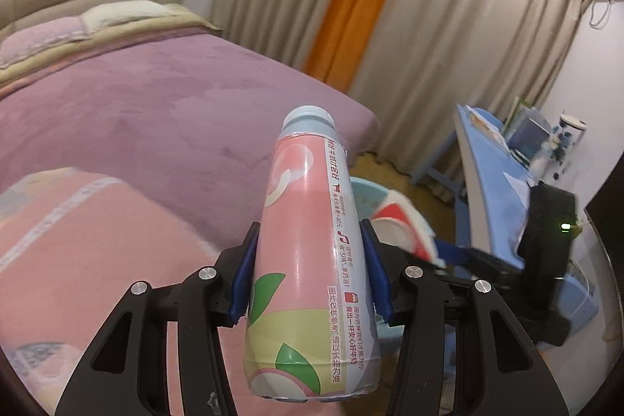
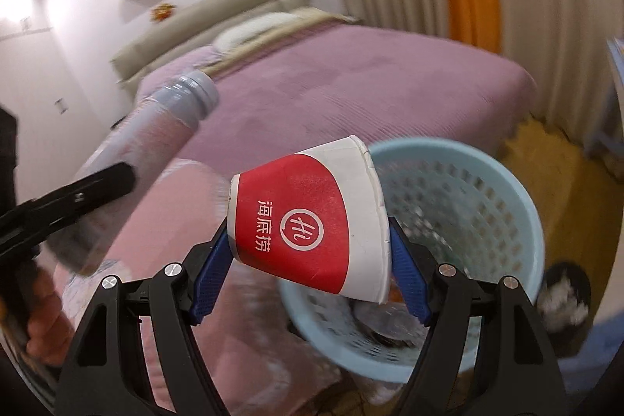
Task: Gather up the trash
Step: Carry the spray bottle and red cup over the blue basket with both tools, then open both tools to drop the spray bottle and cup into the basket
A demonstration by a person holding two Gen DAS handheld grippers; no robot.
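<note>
A pink drink bottle (image 1: 300, 299) with a pale blue cap lies lengthwise in my left gripper (image 1: 309, 227), whose blue pads press on its sides above the bed. In the right wrist view the same bottle (image 2: 156, 127) shows blurred at the left. My right gripper (image 2: 308, 225) is shut on a red and white paper cup (image 2: 296, 190), held on its side, mouth to the right. The cup hangs just above the near rim of a light blue perforated basket (image 2: 448, 147). Crumpled rubbish lies in the basket's bottom. From the left wrist view the cup (image 1: 397, 225) hides most of the basket (image 1: 360, 190).
A bed with a purple cover (image 1: 156, 112) and a pink folded blanket (image 1: 97, 260) fills the left. Beige and orange curtains (image 1: 351, 6) hang behind. A blue desk (image 1: 491, 158) with books stands to the right. A dark slipper (image 2: 565, 287) lies on the floor beside the basket. A person's hand (image 2: 43, 330) holds the left gripper.
</note>
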